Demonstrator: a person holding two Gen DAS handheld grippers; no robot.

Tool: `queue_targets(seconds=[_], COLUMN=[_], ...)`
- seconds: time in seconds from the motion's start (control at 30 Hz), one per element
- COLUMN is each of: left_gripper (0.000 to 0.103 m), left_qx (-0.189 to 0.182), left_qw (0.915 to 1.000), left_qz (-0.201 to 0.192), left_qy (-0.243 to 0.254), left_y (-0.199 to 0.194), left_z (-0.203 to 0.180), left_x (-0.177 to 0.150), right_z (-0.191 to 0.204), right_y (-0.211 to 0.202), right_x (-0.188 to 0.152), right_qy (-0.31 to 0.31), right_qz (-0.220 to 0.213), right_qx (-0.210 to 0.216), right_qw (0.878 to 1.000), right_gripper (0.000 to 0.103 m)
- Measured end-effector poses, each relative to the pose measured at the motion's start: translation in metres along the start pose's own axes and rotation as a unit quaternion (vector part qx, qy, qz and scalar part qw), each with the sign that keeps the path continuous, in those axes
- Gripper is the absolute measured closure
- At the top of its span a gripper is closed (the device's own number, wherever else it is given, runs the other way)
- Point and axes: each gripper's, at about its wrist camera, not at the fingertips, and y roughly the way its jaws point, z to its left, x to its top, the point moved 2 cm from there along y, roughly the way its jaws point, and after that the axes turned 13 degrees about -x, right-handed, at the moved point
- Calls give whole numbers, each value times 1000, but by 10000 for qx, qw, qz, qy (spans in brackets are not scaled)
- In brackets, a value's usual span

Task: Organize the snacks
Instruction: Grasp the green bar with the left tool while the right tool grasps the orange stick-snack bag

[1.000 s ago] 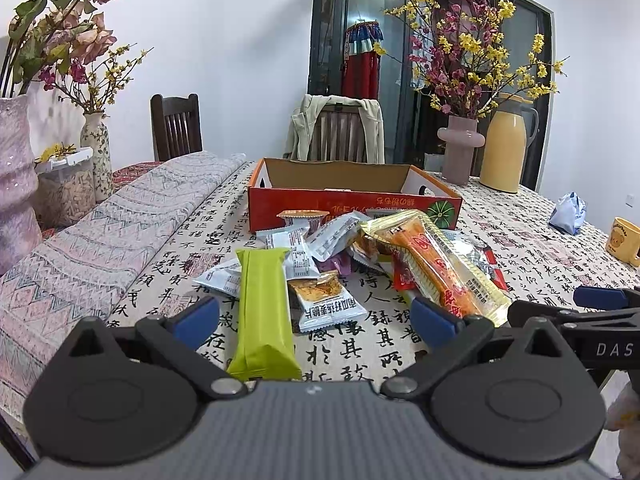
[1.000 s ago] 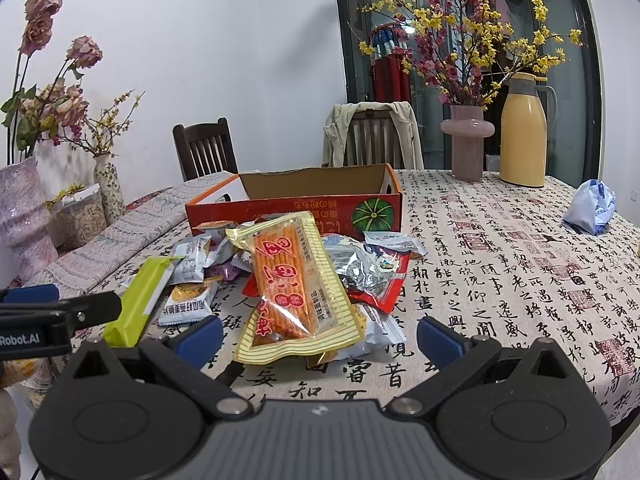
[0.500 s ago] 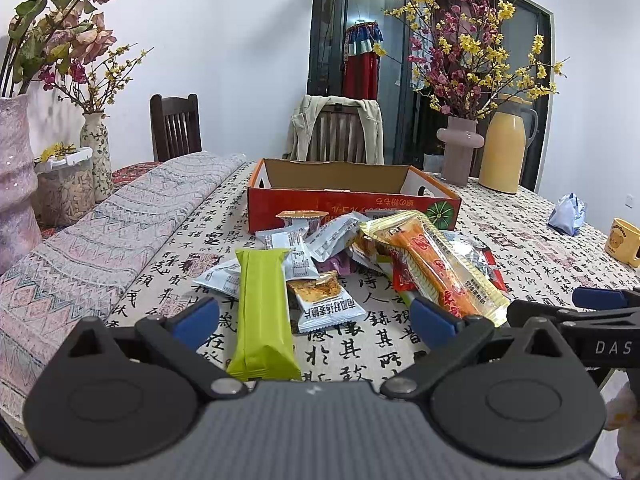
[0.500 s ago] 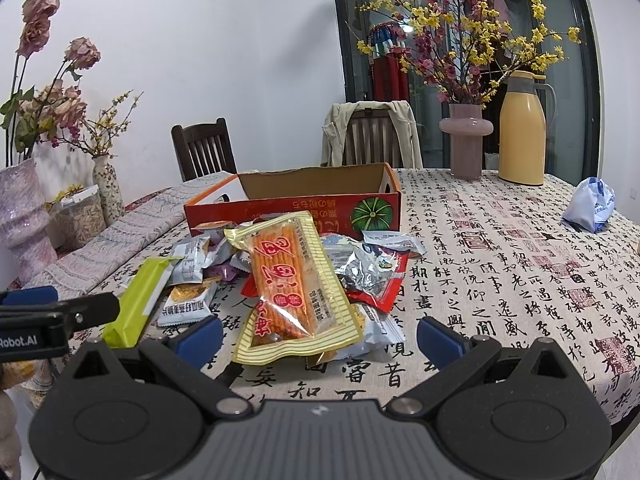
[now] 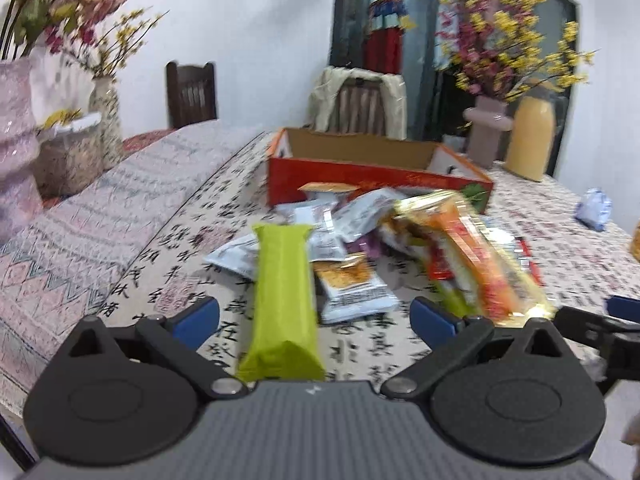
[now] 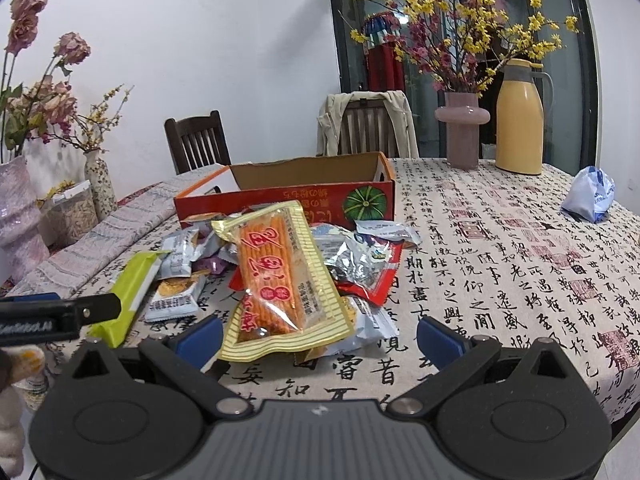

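A pile of snack packets lies on the table in front of an open red cardboard box (image 5: 376, 176) (image 6: 288, 196). A long lime-green packet (image 5: 282, 300) (image 6: 128, 292) lies nearest my left gripper (image 5: 316, 320), which is open with the packet's near end between its blue fingertips. A large orange and gold packet (image 6: 276, 276) (image 5: 472, 256) tops the pile, just ahead of my open right gripper (image 6: 320, 334). Small white and silver packets (image 5: 352, 284) lie between. The left wrist view is blurred.
A yellow jug (image 6: 520, 120) and pink vase with flowers (image 6: 462, 132) stand at the far right. A white-blue bag (image 6: 592, 196) lies to the right. Vases (image 5: 18, 140) and a patterned cloth (image 5: 100, 216) are on the left. Chairs (image 6: 198, 142) stand behind the table.
My left gripper has started moving; its view has shifted and blurred, and the green packet now looks closer. The right gripper has barely moved. No packet has been picked up.
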Motion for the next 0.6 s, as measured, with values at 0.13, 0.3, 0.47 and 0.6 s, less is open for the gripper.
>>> queue_targets(seconds=[0.13, 0.3, 0.47, 0.6], left_gripper=[14, 35, 62, 63], left_qx=[155, 127, -54, -99], left_qw=[9996, 9985, 9968, 9969], left_qz=[203, 394, 576, 548], left_qy=[-145, -355, -551, -562], left_y=[19, 38, 54, 57], left_z=[12, 25, 35, 37], left_x=[5, 12, 13, 11], right_z=[0, 1, 2, 4], right_y=[7, 16, 23, 27], right_x=[0, 1, 1, 2], right_qy=[-3, -12, -30, -64], right_qz=[51, 115, 153, 173], right_qx=[-33, -61, -41, -29], right_qw=[10000, 9999, 9999, 9998], right_gripper=[0, 0, 0, 0])
